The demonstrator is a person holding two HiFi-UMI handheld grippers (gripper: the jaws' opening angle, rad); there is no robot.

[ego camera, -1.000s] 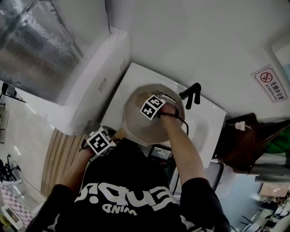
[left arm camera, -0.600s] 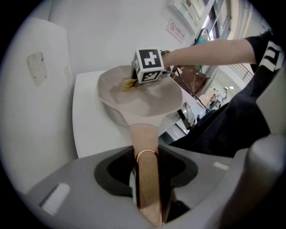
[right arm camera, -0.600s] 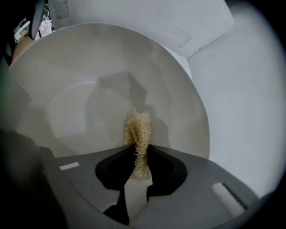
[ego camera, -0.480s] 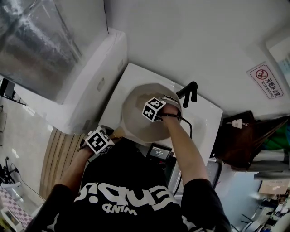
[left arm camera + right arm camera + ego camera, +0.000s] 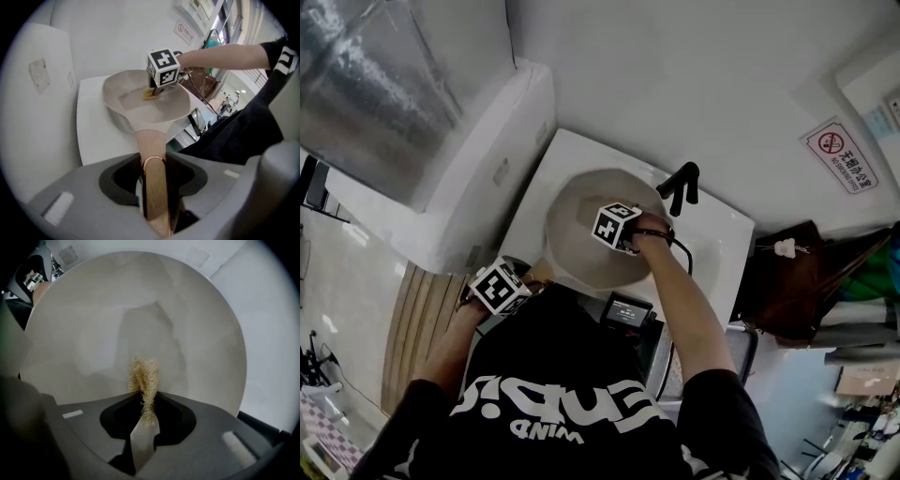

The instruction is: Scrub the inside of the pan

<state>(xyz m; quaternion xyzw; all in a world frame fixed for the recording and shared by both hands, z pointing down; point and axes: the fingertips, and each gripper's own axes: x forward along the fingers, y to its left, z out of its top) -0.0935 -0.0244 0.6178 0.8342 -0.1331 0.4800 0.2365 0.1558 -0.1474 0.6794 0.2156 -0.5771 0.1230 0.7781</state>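
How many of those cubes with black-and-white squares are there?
2. One cube is at the left, just outside the pan; the other cube is above the pan's middle. None looks hidden.

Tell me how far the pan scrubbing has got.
Done: the left gripper is shut on the handle, steadying the pan. In hand: the right gripper holds a scrubber down inside the pan. Left: the pan's floor looks unevenly shaded, so probably more scrubbing.

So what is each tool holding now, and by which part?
The left tool grips the pan by its wooden handle. The right tool pinches a fibrous scrubber by its near end.
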